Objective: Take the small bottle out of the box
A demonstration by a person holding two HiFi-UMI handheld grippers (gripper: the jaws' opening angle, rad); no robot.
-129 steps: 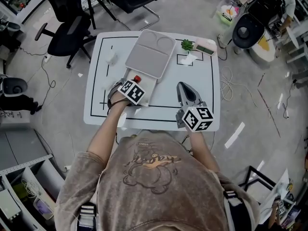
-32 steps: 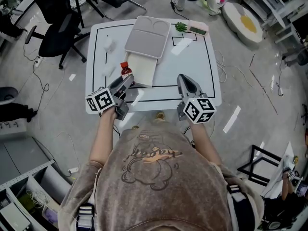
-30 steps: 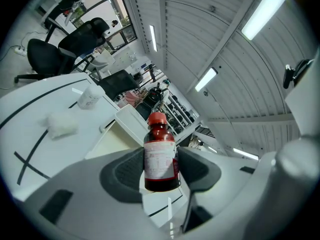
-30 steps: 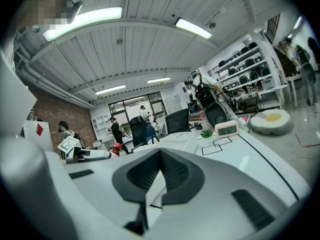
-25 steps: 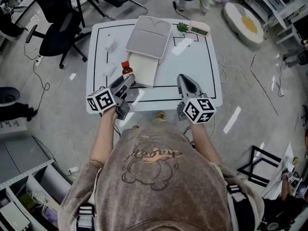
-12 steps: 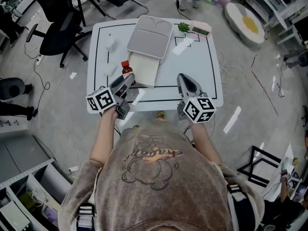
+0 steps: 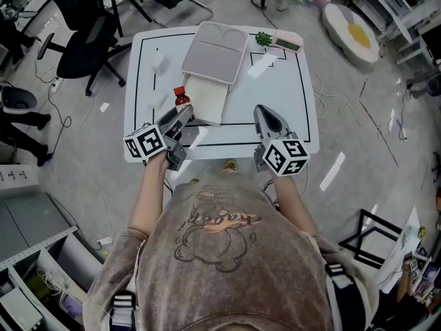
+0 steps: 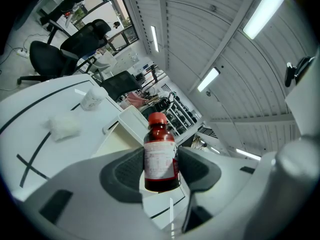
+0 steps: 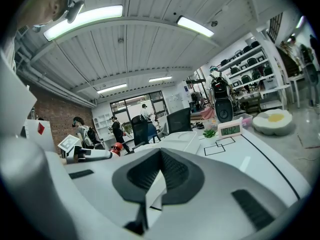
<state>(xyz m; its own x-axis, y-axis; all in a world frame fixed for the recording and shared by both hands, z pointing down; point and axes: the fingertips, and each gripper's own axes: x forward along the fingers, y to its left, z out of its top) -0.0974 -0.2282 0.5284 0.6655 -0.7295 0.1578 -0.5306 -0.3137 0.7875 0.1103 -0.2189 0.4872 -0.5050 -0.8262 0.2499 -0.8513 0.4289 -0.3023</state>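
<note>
white table (image 7: 289,95) | small bottle (image 8: 160,156) clamped upright between left gripper (image 7: 182,114) jaws | right gripper (image 7: 264,112) jaws closed together

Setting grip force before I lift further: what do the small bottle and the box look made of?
The small bottle: glossy, translucent dark red body, plastic or glass, can't tell; matte paper-like white label; red plastic-looking cap. The box: matte cream, likely cardboard or thin plastic.
</note>
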